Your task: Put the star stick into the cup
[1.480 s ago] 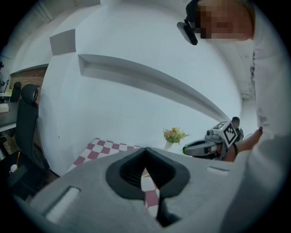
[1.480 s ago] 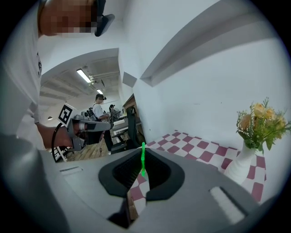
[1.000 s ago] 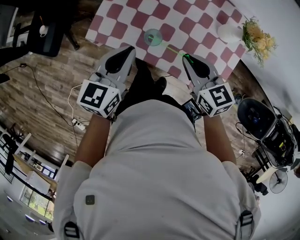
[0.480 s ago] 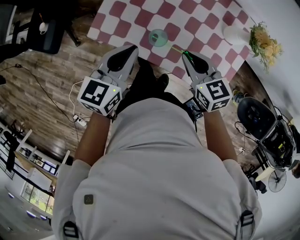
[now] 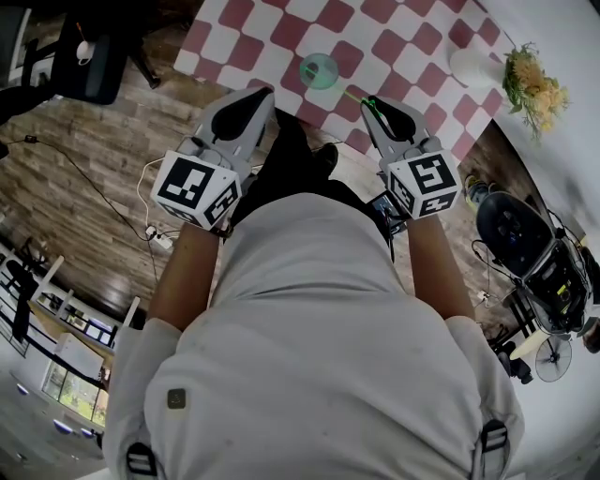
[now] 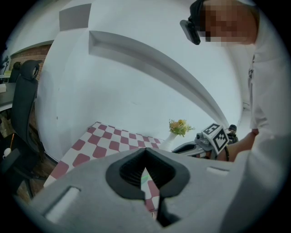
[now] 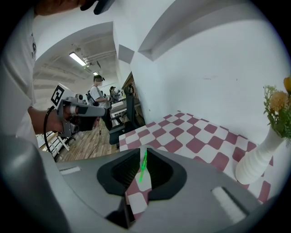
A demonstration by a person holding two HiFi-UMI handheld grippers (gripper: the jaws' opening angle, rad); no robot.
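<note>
**Right tool edges forward with the star stick**

Since a second ago, the right tool (image 5: 371,101) has crept slightly forward over the near edge of the red-and-white chequered desk (image 5: 272,28); the left tool (image 5: 264,92) has barely shifted.

From the head view, the thin green star stick (image 5: 356,96) pokes out past the right tool's tips. It is near the translucent green cup (image 5: 319,70) standing on the desk, but not in it. A white vase (image 5: 467,66) of yellow flowers stands at the desk's far right.

Seen from the left gripper view, the left tool is clenched, tips meeting with nothing between them.

Seen from the right gripper view, the right tool's jaws are closed on the star stick, which runs upright between the dark pads, over the chequered surface.
</note>
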